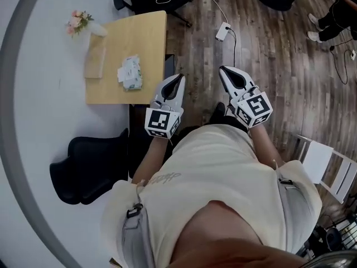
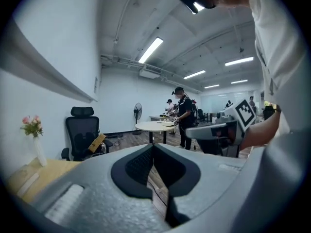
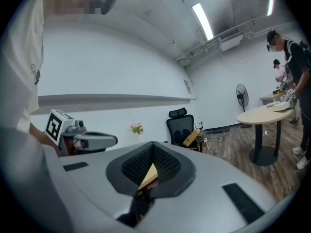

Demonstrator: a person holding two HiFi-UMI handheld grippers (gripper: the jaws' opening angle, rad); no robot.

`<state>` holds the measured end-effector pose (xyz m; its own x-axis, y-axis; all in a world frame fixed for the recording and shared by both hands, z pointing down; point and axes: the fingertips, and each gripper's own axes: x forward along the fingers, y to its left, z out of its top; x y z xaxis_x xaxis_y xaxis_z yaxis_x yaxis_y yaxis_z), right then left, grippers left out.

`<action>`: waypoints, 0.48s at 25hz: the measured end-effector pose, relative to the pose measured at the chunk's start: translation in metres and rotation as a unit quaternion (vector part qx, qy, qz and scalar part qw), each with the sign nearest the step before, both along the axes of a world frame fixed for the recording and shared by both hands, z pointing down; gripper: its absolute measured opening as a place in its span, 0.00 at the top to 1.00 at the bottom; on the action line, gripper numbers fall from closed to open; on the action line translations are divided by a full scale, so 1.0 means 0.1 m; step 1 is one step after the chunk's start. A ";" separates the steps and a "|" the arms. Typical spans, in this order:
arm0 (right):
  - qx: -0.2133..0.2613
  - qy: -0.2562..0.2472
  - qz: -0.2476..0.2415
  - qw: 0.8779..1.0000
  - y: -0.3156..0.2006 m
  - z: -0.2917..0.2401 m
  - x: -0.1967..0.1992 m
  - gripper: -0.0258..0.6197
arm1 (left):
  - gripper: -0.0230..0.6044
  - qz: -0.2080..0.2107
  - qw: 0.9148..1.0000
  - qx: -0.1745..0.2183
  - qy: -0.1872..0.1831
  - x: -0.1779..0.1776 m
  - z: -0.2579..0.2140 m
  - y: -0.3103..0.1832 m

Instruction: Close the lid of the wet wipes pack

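The wet wipes pack [image 1: 129,71], white and green, lies on a small wooden table [image 1: 148,38] at the upper left of the head view; it is too small to tell how its lid stands. My left gripper [image 1: 179,77] is held in the air just right of the table's near corner, jaws shut and empty. My right gripper [image 1: 223,70] hovers over the floor further right, also shut on nothing. In the left gripper view the jaws [image 2: 153,146] meet at the tips, and the right gripper view shows its jaws [image 3: 152,144] the same way. Neither gripper view shows the pack.
A wooden block [image 1: 95,63] and a vase of pink flowers [image 1: 80,21] also stand on the table. A black office chair [image 1: 89,166] sits near its front, a power strip [image 1: 223,31] lies on the wood floor, and a white chair [image 1: 326,163] is at right. People stand by a round table [image 3: 266,112].
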<state>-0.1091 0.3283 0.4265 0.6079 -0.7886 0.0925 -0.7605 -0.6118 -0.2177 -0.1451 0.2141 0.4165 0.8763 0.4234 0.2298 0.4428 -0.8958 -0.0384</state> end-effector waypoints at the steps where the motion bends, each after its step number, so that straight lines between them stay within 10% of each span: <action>1: -0.006 -0.007 -0.004 1.000 0.06 0.09 0.08 0.96 | 0.94 -0.001 1.000 0.003 0.006 0.11 -0.03 0.05; 12: -0.037 -0.056 -0.034 0.997 0.14 0.54 0.88 0.96 | 0.94 -0.014 0.997 -0.031 -0.065 1.01 0.41 0.15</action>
